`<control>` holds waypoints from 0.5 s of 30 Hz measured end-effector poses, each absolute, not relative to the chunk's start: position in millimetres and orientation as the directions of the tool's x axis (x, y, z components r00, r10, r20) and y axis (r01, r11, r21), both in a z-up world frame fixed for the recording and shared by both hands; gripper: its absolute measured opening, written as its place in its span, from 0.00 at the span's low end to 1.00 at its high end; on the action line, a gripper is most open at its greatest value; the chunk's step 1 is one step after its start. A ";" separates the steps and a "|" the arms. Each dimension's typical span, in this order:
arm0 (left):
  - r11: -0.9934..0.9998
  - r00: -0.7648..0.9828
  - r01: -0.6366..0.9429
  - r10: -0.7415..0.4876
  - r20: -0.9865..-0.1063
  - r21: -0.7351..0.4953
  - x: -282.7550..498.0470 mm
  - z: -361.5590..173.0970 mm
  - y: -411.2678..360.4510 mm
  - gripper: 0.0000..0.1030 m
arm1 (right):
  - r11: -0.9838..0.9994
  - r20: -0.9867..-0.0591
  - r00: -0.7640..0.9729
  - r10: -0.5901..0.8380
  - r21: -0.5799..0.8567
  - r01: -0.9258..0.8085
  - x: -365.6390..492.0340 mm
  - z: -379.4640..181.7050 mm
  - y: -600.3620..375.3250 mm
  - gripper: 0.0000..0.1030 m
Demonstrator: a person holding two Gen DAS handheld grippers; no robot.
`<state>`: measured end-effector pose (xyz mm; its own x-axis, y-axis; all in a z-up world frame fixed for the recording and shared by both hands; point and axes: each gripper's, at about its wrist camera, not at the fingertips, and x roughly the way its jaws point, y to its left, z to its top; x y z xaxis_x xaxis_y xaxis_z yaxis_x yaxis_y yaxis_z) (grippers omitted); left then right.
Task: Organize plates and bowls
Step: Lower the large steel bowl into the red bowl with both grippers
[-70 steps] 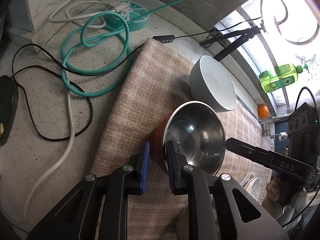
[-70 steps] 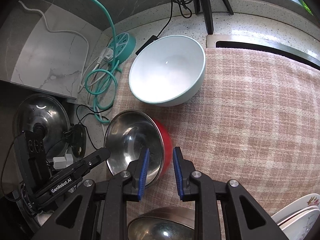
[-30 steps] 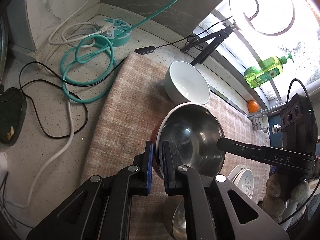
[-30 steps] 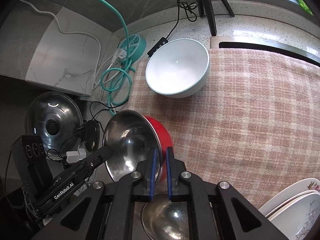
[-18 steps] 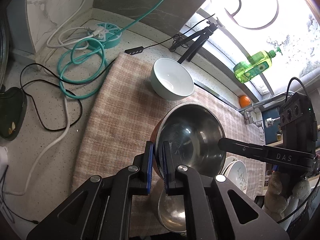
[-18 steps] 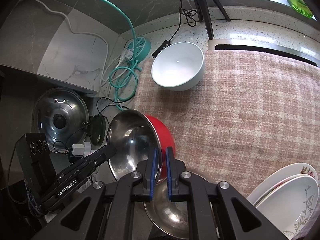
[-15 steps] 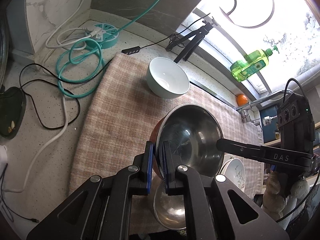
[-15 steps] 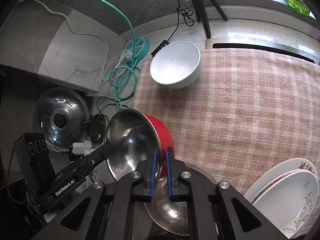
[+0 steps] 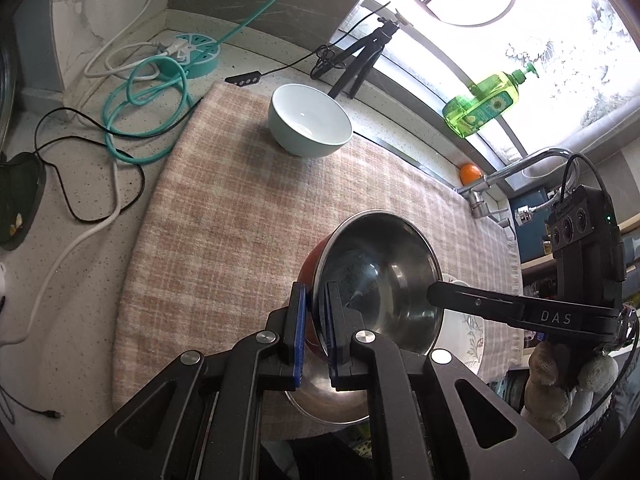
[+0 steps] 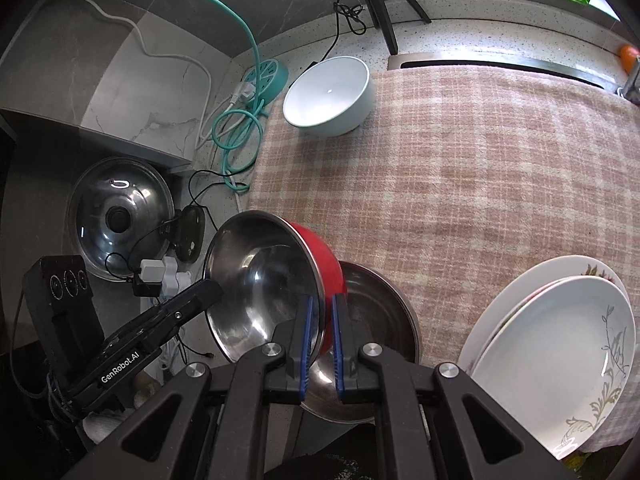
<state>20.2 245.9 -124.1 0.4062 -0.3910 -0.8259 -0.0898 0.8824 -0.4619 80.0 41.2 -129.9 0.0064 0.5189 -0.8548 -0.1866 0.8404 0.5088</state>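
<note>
The red bowl (image 10: 320, 256), steel-lined, was held above the cloth's (image 10: 460, 168) near edge, over a steel bowl (image 10: 380, 312); left gripper (image 9: 314, 316) and right gripper (image 10: 322, 322) each clamped its rim. Plates (image 10: 560, 344) lay beside.

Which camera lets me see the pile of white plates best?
The right wrist view. There the white plates sit stacked at the lower right of the checked cloth, with the flower pattern on the top one plain to see. In the left wrist view only a sliver of them peeks out behind the red bowl.
</note>
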 end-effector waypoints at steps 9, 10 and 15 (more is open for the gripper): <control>0.887 0.361 -0.085 -0.398 -0.843 -0.455 5.2 -138.5 232.8 0.07 | 0.858 -0.877 -0.013 0.481 0.474 -0.198 58.3 -142.9 33.7 0.08; 0.888 0.356 -0.084 -0.397 -0.846 -0.453 3.9 -139.9 231.7 0.07 | 0.861 -0.879 -0.015 0.476 0.469 -0.198 56.3 -144.9 33.2 0.08; 0.902 0.330 -0.061 -0.386 -0.862 -0.427 -0.6 -145.5 223.0 0.07 | 0.873 -0.897 -0.028 0.442 0.437 -0.218 48.7 -156.3 32.6 0.08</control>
<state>-0.6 223.0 -145.5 0.3300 -0.3857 -0.8616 -0.0611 0.9021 -0.4273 48.7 32.6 -156.3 -0.0280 0.4420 -0.8966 -0.2183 0.8726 0.4370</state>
